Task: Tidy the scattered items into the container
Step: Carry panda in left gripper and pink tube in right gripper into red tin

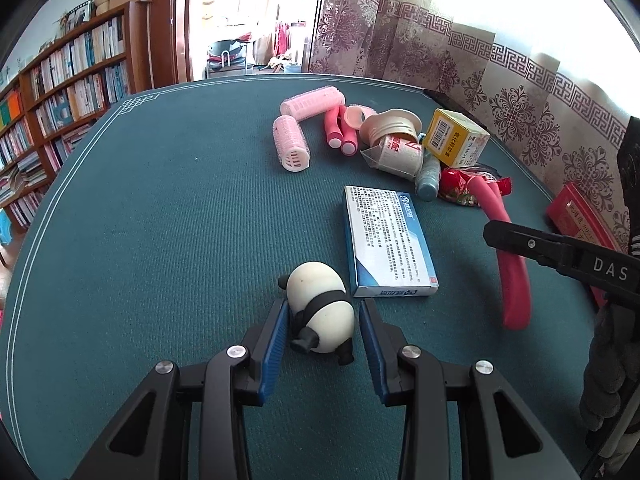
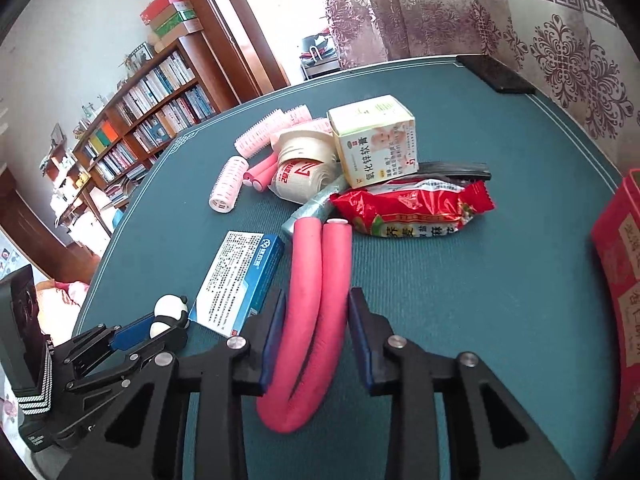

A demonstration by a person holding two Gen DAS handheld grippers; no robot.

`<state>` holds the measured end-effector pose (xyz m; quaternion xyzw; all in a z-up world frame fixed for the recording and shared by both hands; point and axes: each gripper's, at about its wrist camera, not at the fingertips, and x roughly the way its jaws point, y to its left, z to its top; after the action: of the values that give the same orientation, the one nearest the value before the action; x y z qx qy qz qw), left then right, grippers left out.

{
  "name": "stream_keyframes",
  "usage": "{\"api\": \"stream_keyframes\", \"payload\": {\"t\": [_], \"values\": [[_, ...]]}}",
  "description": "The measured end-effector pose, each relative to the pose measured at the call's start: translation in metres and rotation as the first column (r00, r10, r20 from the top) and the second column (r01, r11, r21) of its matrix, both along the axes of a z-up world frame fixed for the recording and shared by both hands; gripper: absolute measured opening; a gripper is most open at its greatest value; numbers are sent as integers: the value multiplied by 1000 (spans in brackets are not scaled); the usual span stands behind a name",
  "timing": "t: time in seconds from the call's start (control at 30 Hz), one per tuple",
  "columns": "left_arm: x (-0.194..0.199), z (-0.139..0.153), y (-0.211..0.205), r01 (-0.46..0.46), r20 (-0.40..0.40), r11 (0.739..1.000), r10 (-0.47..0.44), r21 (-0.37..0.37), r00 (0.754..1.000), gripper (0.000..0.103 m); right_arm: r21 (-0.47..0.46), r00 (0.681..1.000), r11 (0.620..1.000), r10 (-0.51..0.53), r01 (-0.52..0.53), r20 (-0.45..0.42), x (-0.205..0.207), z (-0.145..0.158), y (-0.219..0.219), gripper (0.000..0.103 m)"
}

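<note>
A small black-and-white panda toy (image 1: pixel 316 284) lies on the green table cloth between the blue pads of my left gripper (image 1: pixel 324 305), which is shut on it; the right wrist view shows the same grip at lower left (image 2: pixel 160 320). A pink foam roller (image 2: pixel 316 276), bent into a U, lies between the pads of my right gripper (image 2: pixel 316 300), and both pads press its two strands. From the left wrist view this roller (image 1: pixel 516 280) runs under the right gripper's black finger. A red box (image 2: pixel 616 280) stands at the table's right edge.
A blue-and-white medicine box (image 1: pixel 388 240) lies just beyond the panda. Farther back is a heap: pink hair rollers (image 1: pixel 292 144), paper cups (image 1: pixel 392 136), a yellow ointment box (image 1: pixel 456 140), a red snack packet (image 2: pixel 412 208). Curtains hang behind; a bookshelf stands left.
</note>
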<state>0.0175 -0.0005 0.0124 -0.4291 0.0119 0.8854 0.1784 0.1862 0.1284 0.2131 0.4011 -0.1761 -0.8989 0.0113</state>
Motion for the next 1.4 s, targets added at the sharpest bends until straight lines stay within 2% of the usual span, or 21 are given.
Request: {"api": "stream_keyframes", "payload": {"t": [0.13, 0.33, 0.67, 0.83, 1.07, 1.4], "values": [[5, 2, 3, -5, -11, 1000, 5, -16, 1000, 34, -7, 999, 1000, -24, 24, -31, 16, 12, 7, 34], [2, -3, 6, -7, 3, 999, 7, -44, 1000, 34, -3, 997, 999, -49, 49, -61, 37, 25, 14, 34], [0, -2, 6, -26, 5, 999, 26, -39, 1000, 33, 11, 996, 998, -53, 54, -77, 57, 27, 12, 34], [9, 11, 7, -29, -14, 999, 28, -24, 1000, 33, 4, 991, 997, -77, 78, -105, 72, 36, 22, 34], [24, 39, 31, 28, -67, 999, -30, -31, 997, 33, -11, 981, 992, -129, 129, -147, 98, 49, 44, 34], [39, 64, 98, 191, -98, 981, -193, -26, 976, 33, -19, 942, 961, -274, 276, -192, 149, 61, 100, 34]]}}
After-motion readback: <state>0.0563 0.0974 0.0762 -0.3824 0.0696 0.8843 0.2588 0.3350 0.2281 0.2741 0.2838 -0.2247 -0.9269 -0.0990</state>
